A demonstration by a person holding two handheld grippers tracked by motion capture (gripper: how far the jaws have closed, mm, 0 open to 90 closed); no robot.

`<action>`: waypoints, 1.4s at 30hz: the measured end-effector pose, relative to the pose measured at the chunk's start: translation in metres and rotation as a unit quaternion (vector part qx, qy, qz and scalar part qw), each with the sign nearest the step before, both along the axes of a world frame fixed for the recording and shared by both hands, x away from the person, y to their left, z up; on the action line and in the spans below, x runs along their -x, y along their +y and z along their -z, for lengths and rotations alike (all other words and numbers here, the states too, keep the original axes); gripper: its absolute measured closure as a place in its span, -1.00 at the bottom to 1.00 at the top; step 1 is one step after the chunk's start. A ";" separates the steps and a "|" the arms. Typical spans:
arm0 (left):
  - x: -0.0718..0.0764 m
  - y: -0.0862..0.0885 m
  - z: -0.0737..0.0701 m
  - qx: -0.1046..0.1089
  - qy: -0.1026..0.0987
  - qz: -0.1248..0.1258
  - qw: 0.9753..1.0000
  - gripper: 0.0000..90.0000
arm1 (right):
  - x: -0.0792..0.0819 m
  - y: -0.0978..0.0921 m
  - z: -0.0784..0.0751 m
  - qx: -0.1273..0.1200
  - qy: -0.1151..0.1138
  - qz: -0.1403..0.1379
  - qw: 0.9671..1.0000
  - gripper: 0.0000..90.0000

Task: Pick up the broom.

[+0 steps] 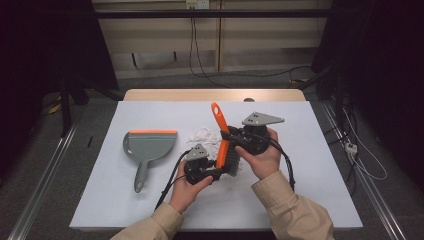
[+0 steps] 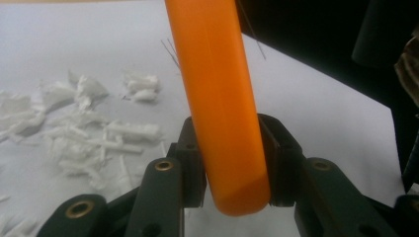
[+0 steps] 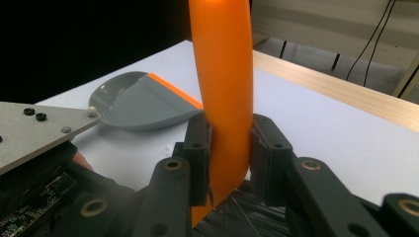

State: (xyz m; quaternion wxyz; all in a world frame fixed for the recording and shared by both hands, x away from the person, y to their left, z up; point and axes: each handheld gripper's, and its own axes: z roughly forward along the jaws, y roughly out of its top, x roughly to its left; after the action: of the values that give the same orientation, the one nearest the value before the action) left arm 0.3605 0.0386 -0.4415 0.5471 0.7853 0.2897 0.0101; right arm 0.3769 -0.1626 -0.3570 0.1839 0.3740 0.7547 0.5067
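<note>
The left gripper (image 1: pixel 216 173) had its jaws closed on the low end of the orange brush (image 1: pixel 223 141), beside the bristles. Just beyond it, the right gripper (image 1: pixel 235 136) pinched the same handle higher up, jaws tight on both sides. White paper scraps (image 1: pixel 204 135) lay under and behind the two grippers. Farther left sat the grey dustpan (image 1: pixel 148 146), well apart.

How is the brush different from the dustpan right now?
The brush is held off the table in both tools; the dustpan lies flat and untouched, left of the paper scraps. The brush is mostly orange with dark bristles; the dustpan is grey with an orange edge. Both have one handle.
</note>
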 end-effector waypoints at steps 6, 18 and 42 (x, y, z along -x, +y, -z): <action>-0.002 0.013 -0.008 0.023 0.001 -0.049 0.999 0.55 | -0.002 0.005 -0.003 -0.025 -0.015 0.003 1.000 0.31; -0.005 0.034 -0.016 0.044 -0.039 -0.138 0.989 0.57 | 0.004 0.018 0.003 -0.063 -0.005 0.050 0.997 -0.21; 0.009 0.020 -0.026 -0.027 -0.144 -0.180 0.973 0.14 | -0.010 0.064 0.018 -0.148 0.112 0.089 0.979 0.43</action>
State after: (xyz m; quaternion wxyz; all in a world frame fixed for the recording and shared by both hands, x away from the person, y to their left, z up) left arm 0.3516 0.0581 -0.4157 0.5509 0.7250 0.3444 0.2288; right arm 0.3872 -0.0988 -0.3754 0.0851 0.5169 0.6507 0.5497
